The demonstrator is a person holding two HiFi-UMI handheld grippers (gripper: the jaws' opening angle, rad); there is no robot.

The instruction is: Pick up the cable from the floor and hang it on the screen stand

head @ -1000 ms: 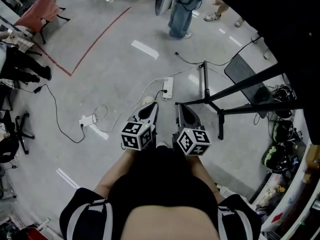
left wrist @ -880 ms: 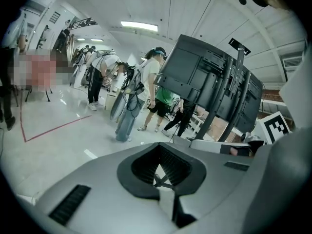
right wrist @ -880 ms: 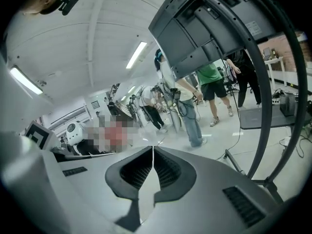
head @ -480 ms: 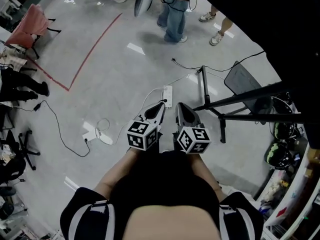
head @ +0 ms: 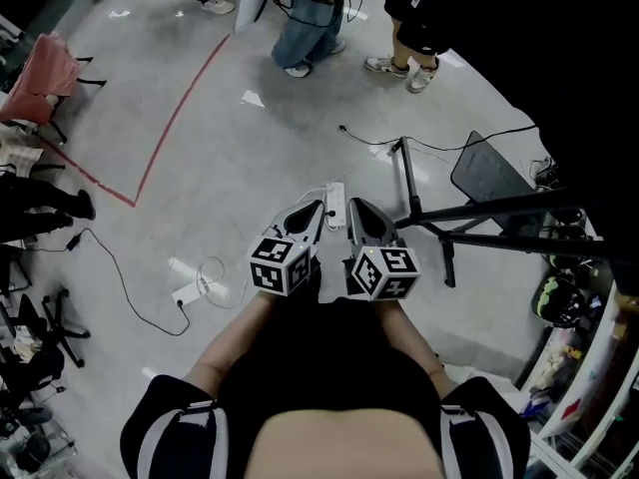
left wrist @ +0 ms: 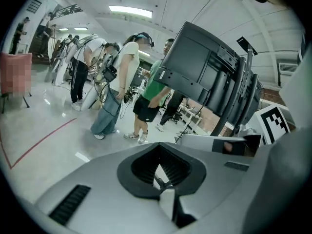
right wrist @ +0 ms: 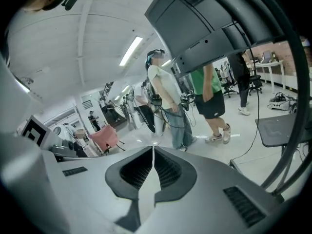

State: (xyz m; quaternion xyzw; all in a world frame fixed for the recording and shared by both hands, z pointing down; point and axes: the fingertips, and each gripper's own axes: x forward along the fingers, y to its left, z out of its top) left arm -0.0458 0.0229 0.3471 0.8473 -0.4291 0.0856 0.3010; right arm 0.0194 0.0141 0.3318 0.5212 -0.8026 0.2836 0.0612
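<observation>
Red tape line (head: 184, 118) turns a corner across the grey floor (head: 250, 158), and there's a pink chair (head: 42, 68) parked beyond it at the far left. Up top, a person in jeans (head: 308, 28) stands just beside a person in black shorts (head: 417, 8) and pale sneakers. A black swivel chair (head: 55, 319) sits at the left edge, a green-and-black helmet (head: 551, 297) at the right edge, and a ceiling strip light (left wrist: 130, 10) glows overhead.

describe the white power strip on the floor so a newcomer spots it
Find the black screen stand at the right of the head view; one leg lies along the floor. Just left of that leg lies the white power strip, a long block, unlike the small white adapter farther left.
</observation>
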